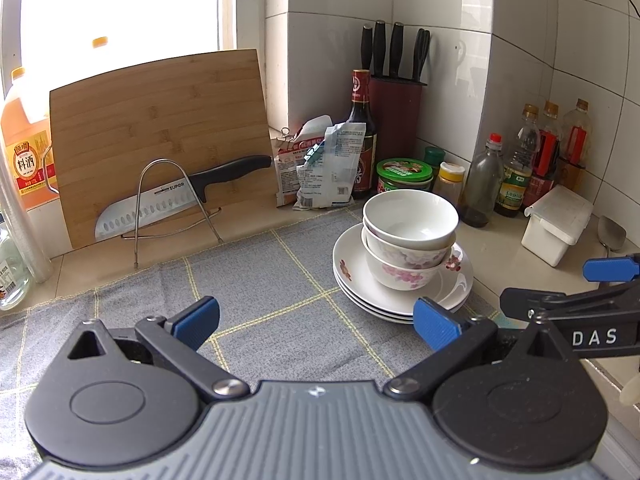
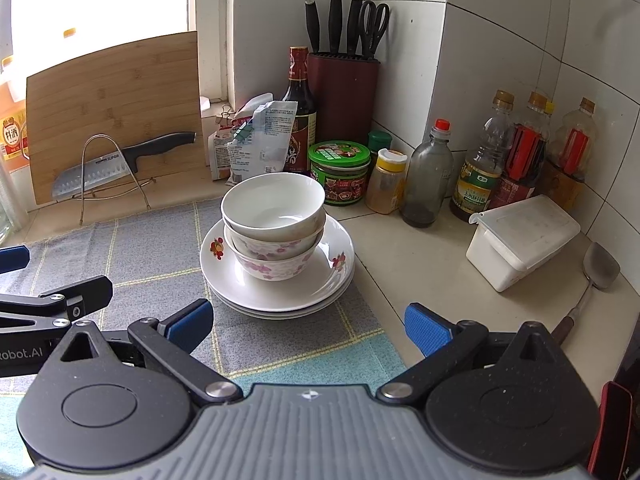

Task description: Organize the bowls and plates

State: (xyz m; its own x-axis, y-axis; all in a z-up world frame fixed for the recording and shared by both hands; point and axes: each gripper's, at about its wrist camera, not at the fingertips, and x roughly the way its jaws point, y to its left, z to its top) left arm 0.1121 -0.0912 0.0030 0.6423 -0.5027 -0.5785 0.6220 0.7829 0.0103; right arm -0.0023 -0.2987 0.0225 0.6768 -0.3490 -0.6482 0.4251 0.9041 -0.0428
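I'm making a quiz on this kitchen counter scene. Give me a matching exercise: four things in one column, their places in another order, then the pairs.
Things:
1. stacked bowls
2. knife
3. scissors
4. spatula

Places:
A. in the dark red knife block
B. on the stack of plates
C. lying right of the white container
D. in the wire rack against the cutting board

Pairs: 1-B, 2-D, 3-A, 4-C

Cutting board [image 1: 156, 136] leaning at the window, knife [image 1: 180, 200] sitting in a wire rack [image 1: 168, 208]. Knife block [image 2: 344, 88], sauce bottles [image 2: 500, 160], green-lidded jar [image 2: 340, 172], white box [image 2: 520, 240], spatula [image 2: 596, 276] crowding the tabletop [image 2: 420, 264].
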